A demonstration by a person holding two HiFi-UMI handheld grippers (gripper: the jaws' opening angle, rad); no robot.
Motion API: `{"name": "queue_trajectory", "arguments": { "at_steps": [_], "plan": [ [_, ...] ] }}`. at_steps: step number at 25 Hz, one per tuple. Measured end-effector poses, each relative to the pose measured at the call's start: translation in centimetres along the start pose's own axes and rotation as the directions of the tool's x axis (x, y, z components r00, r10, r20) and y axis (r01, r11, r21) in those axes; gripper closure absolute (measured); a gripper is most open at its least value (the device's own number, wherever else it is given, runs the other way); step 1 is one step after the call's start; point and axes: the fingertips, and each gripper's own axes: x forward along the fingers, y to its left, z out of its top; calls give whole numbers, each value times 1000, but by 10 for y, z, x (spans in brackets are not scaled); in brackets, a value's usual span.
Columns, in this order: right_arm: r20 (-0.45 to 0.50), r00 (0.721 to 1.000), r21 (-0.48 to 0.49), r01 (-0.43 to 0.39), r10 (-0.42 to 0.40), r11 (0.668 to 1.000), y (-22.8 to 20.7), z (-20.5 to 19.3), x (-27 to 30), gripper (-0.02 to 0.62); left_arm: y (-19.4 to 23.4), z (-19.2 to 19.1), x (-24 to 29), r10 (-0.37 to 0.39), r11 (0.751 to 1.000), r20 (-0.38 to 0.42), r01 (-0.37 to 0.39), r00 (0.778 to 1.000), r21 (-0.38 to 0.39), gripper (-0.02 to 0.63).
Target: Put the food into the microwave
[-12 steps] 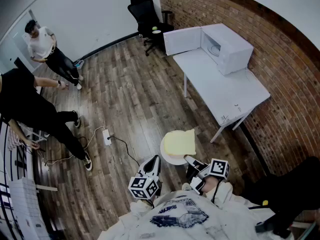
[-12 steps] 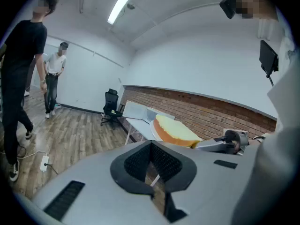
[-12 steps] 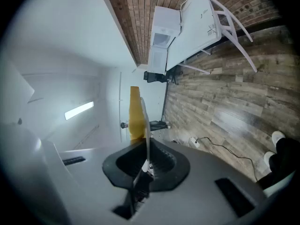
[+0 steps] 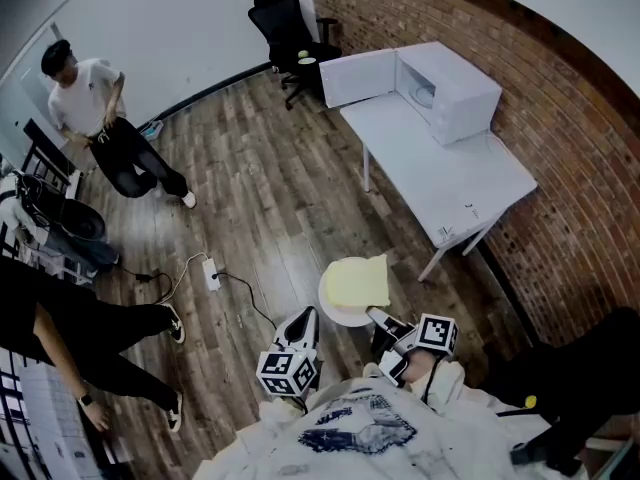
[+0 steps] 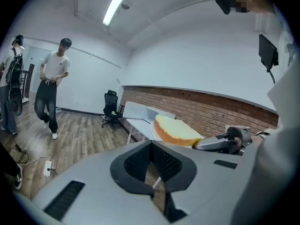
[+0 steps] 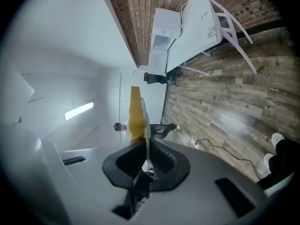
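A thick yellow slab of food (image 4: 360, 281) lies on a white plate (image 4: 334, 311) held over the wooden floor, well short of the table. My right gripper (image 4: 378, 320) is shut on the plate's near rim. In the right gripper view the plate (image 6: 146, 121) runs edge-on between the jaws, with the food (image 6: 135, 112) to its left. My left gripper (image 4: 303, 326) hangs shut and empty just left of the plate. The white microwave (image 4: 447, 92) stands at the far end of the white table (image 4: 455, 183), its door (image 4: 358, 76) swung open. The food (image 5: 177, 130) also shows in the left gripper view.
A black office chair (image 4: 287, 25) stands beyond the table. A power strip with its cable (image 4: 213, 273) lies on the floor at left. One person (image 4: 100, 118) walks at the far left; another person (image 4: 85, 340) is at the lower left. A brick wall (image 4: 565, 168) runs along the right.
Both people at left have moved: the one in white stepped to the right, the one in black shifted toward the lower left. The plate and both grippers hold much the same place.
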Motion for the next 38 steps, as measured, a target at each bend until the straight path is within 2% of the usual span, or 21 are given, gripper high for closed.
{"name": "queue_trajectory", "arguments": {
  "at_steps": [15,19,22,26,30,32,38],
  "plan": [
    [-21,1000,28,2,-1,1000,-14,22,-14,572,-19,-10,24,39,999,-3,-39,999,23,598],
    [-21,1000,-5,-14,14,1000,-13,37,-5,572,-14,-6,36,42,999,-6,-42,999,19,598],
    [-20,1000,31,10,-9,999,-16,42,4,572,-7,-5,48,37,999,-9,-37,999,14,598],
    [-22,1000,2,22,-22,1000,-24,59,27,572,12,3,71,33,999,-11,-33,999,7,598],
    [-12,1000,11,16,-16,1000,-23,84,63,572,41,18,105,25,1000,-19,-25,999,3,598],
    [-4,1000,1,-2,2,1000,-19,97,86,572,56,29,124,14,1000,-19,-14,1000,10,598],
    [42,999,51,20,-22,998,-8,137,156,572,110,76,184,-25,999,-33,26,999,36,598]
  ]
}}
